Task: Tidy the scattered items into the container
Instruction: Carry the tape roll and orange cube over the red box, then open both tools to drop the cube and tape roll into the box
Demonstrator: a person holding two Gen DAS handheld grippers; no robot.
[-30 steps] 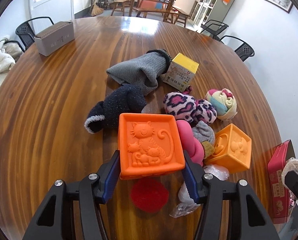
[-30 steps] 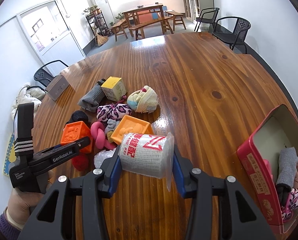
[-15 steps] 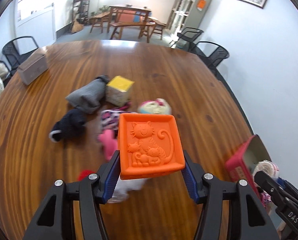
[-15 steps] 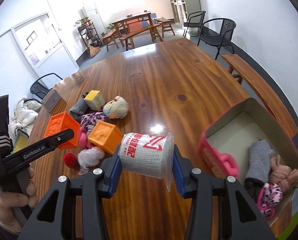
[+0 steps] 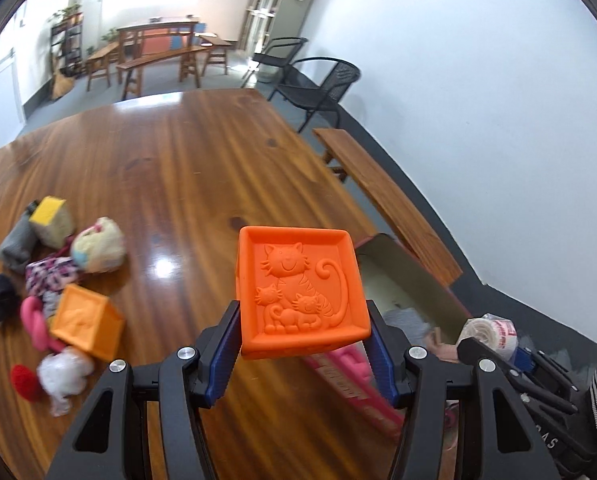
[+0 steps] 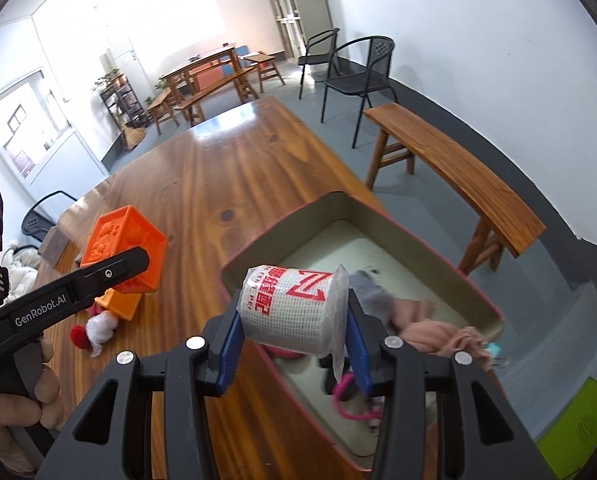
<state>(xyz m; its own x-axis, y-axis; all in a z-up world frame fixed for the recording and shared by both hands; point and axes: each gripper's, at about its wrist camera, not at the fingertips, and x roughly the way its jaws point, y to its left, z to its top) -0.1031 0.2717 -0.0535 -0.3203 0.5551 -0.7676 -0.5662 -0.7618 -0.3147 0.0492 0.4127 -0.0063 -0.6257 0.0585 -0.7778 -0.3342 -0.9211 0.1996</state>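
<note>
Both loads now carried from pile to red tin: right gripper clamps bandage roll above it; left gripper clamps orange cat block, nearing; release next.

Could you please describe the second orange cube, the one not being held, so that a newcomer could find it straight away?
Start at the wooden table and find the heap of soft items near its left edge. On the heap's near side, next to a pink knotted roll, sits the loose orange cube, tilted on one edge. Unlike the cat-embossed cube gripped by the left gripper, it is paler and lies free on the wood.
</note>
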